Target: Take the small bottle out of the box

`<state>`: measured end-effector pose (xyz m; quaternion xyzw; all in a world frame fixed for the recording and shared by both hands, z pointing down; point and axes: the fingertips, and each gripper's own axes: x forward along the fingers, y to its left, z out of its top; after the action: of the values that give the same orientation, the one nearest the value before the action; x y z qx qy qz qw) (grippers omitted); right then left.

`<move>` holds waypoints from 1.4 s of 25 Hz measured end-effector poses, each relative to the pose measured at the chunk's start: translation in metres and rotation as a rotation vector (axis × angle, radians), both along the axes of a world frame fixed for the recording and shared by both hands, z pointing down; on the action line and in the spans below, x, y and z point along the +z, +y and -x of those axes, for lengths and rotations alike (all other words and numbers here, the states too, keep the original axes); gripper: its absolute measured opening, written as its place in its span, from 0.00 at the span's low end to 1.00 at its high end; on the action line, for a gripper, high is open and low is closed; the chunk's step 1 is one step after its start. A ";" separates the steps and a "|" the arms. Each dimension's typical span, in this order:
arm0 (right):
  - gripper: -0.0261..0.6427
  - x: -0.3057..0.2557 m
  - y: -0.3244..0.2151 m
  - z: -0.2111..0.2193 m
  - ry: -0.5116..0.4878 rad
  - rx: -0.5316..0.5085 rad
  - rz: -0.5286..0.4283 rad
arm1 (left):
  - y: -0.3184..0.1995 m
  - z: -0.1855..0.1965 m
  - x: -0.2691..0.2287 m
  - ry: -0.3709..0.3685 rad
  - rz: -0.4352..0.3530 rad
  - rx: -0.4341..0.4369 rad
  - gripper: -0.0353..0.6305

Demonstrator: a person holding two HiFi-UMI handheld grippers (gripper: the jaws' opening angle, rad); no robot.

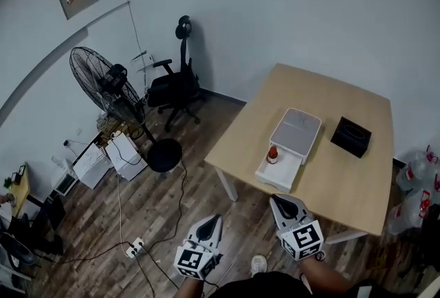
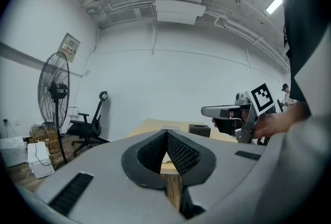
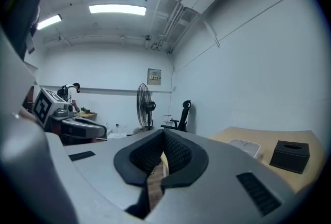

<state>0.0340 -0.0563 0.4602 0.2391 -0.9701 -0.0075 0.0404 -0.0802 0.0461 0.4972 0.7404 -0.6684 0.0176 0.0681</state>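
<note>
A small red bottle [image 1: 273, 154] stands upright in the pulled-out front part of a white box [image 1: 297, 130] on the light wooden table [image 1: 344, 179]. Both grippers hang over the floor in front of the table, well short of the box. My left gripper [image 1: 214, 219] is shut with nothing between its pads [image 2: 178, 151]. To its right, my right gripper [image 1: 278, 199] is also shut and empty, and it is the one nearer the table's front edge. The right gripper view catches the white box [image 3: 244, 146] low at the right; the bottle is hidden there.
A black tissue box [image 1: 350, 136] sits on the table to the right of the white box. On the wooden floor to the left are a standing fan [image 1: 110, 89], an office chair [image 1: 175, 87], cables with a power strip [image 1: 135, 245] and white cartons. Water bottles [image 1: 416, 173] stand at the far right.
</note>
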 end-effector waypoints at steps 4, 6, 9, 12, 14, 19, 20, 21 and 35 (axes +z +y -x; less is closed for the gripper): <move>0.06 0.003 -0.035 0.007 0.013 -0.009 -0.002 | -0.037 0.009 0.000 0.000 -0.011 -0.006 0.07; 0.06 0.004 -0.048 0.011 0.015 -0.009 0.004 | -0.050 0.012 0.001 0.000 -0.008 -0.005 0.07; 0.06 0.005 -0.066 0.015 0.014 -0.006 0.001 | -0.068 0.014 0.002 0.004 -0.009 0.004 0.07; 0.06 0.008 -0.085 0.025 0.019 0.002 -0.011 | -0.088 0.016 0.008 -0.003 0.000 0.031 0.07; 0.06 0.013 -0.096 0.032 0.038 0.007 -0.017 | -0.101 0.015 0.013 0.004 0.009 0.061 0.07; 0.06 0.022 -0.119 0.061 0.098 0.026 -0.034 | -0.135 0.034 0.018 0.029 0.020 0.116 0.07; 0.06 0.023 -0.124 0.067 0.101 0.036 -0.030 | -0.142 0.042 0.017 0.026 0.018 0.127 0.07; 0.06 0.024 -0.129 0.073 0.105 0.047 -0.026 | -0.150 0.051 0.016 0.021 0.016 0.138 0.07; 0.06 0.028 -0.194 0.138 0.159 0.238 -0.005 | -0.253 0.168 0.009 0.056 0.005 0.251 0.07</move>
<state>-0.1045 -0.2504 0.4877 0.3511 -0.9287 -0.0238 0.1171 -0.2487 -0.2069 0.5062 0.8183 -0.5684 0.0069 0.0859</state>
